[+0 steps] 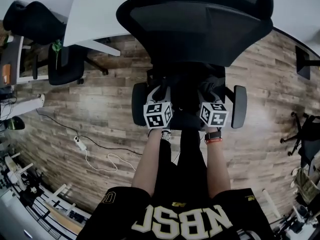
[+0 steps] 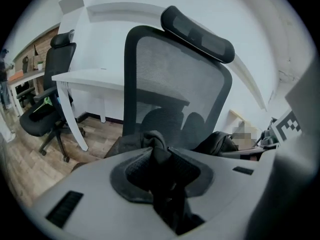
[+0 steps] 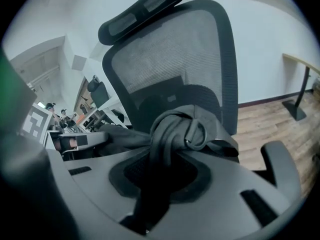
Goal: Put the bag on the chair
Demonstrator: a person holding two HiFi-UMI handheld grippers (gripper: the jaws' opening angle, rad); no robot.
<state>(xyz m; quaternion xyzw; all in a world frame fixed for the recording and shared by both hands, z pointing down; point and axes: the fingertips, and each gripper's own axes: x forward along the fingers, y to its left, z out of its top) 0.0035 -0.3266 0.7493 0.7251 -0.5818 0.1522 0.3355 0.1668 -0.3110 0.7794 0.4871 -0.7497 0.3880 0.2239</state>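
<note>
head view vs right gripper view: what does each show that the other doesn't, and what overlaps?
Head view only: both tools side by side, left gripper and right gripper, the person's forearms, a watch on the right wrist, a power strip with its cable on the floor, and a white desk.
Right gripper view only: the jaws clamped on the bag at its bunched strap, the strap's metal ring, and the front of the mesh backrest.
Both: the black office chair, an armrest, and the wood floor.

Head view looks steeply down; both gripper views closely face the chair (image 1: 200, 29).
</note>
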